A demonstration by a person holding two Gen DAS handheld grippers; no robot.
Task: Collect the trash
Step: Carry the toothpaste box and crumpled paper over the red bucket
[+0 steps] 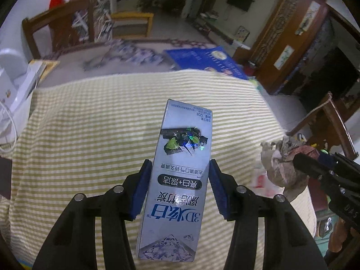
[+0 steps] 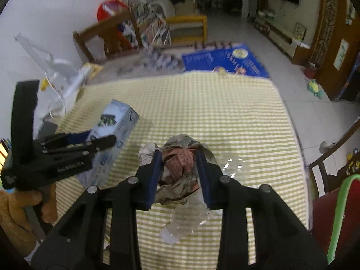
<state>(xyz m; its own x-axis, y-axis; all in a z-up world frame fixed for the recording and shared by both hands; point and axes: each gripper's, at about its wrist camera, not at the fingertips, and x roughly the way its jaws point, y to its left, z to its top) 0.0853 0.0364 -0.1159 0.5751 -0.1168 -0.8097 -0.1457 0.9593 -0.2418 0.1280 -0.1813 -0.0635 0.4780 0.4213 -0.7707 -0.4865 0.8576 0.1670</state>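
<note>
My left gripper (image 1: pixel 178 168) is shut on a long silver-blue toothpaste box (image 1: pixel 180 171), held lengthwise between the blue pads above the striped cloth. The same box (image 2: pixel 117 123) shows at the left of the right wrist view, in the left gripper (image 2: pixel 96 142) with a hand below it. My right gripper (image 2: pixel 180 157) is shut on a crumpled wad of grey and reddish paper (image 2: pixel 180 164), lifted off the table. That wad (image 1: pixel 285 164) appears at the right edge of the left wrist view. A crushed clear plastic bottle (image 2: pixel 191 216) lies on the cloth under the right gripper.
A yellow-and-white striped cloth (image 2: pixel 225 112) covers the table. A white appliance with a cord (image 1: pixel 11 85) stands at the table's left edge. Wooden chairs (image 2: pixel 105 38) stand beyond the table, a blue mat (image 2: pixel 225 60) lies on the floor, and a red chair back (image 2: pixel 324 211) is at the right.
</note>
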